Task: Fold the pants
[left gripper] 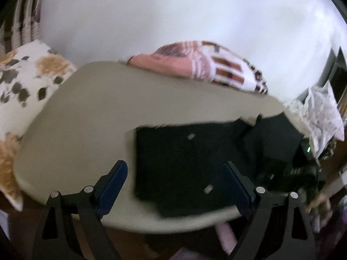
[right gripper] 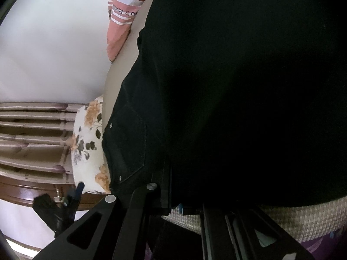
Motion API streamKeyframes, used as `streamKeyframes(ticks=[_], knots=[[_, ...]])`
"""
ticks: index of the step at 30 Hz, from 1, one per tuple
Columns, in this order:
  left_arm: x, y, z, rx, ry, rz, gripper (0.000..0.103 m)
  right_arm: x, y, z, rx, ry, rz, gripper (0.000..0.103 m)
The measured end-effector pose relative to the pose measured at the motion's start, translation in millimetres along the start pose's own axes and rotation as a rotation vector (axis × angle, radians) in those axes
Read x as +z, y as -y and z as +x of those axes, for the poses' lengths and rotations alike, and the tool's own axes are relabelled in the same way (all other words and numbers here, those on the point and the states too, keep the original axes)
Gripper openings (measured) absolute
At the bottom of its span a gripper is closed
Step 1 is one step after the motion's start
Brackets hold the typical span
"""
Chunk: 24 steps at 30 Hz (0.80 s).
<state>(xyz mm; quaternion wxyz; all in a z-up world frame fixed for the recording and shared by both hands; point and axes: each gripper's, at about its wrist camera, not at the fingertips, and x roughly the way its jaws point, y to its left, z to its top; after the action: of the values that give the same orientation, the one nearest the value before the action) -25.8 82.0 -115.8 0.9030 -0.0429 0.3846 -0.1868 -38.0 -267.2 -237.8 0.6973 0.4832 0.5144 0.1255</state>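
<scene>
Left hand-held gripper [left gripper: 174, 186] gapes, tilted down over black pants [left gripper: 184, 162].

The left wrist camera looks down from above across the counter [left gripper: 86, 112] toward the wall, while the right one sits close against the black pants [right gripper: 238, 86]; both share the flowered pillow [left gripper: 26, 80].

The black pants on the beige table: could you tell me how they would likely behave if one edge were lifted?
The black pants would probably sag and drape, since they lie limp in flat layers on the beige table. The fabric looks like thick denim, with a stitched pocket and rivets, so likely rather heavy. The folded layers may well slide apart.
</scene>
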Motion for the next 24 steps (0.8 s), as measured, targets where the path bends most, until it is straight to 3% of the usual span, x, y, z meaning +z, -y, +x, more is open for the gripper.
streamKeyframes(ticks=[2, 5, 9, 13, 18, 24], knots=[[1, 15, 21, -0.039, 0.011, -0.005, 0.089, 1, 7, -2, 0.066, -0.005, 0.034, 0.007], [-6, 32, 61, -0.072, -0.047, 0.002, 0.089, 5, 13, -11, 0.144, 0.006, 0.050, 0.010], [-19, 32, 104, -0.028, -0.176, 0.003, 0.089, 21, 13, -48, 0.142, 0.121, -0.045, 0.018], [-18, 23, 104, -0.045, -0.173, -0.045, 0.089, 55, 41, -92, 0.165, 0.247, -0.014, 0.020], [-17, 30, 109, -0.014, -0.191, -0.024, 0.089, 115, 100, -151, 0.201, 0.444, 0.115, 0.020], [-22, 30, 112, 0.015, -0.193, 0.013, 0.089, 176, 135, -209, 0.138, 0.594, 0.171, 0.020]])
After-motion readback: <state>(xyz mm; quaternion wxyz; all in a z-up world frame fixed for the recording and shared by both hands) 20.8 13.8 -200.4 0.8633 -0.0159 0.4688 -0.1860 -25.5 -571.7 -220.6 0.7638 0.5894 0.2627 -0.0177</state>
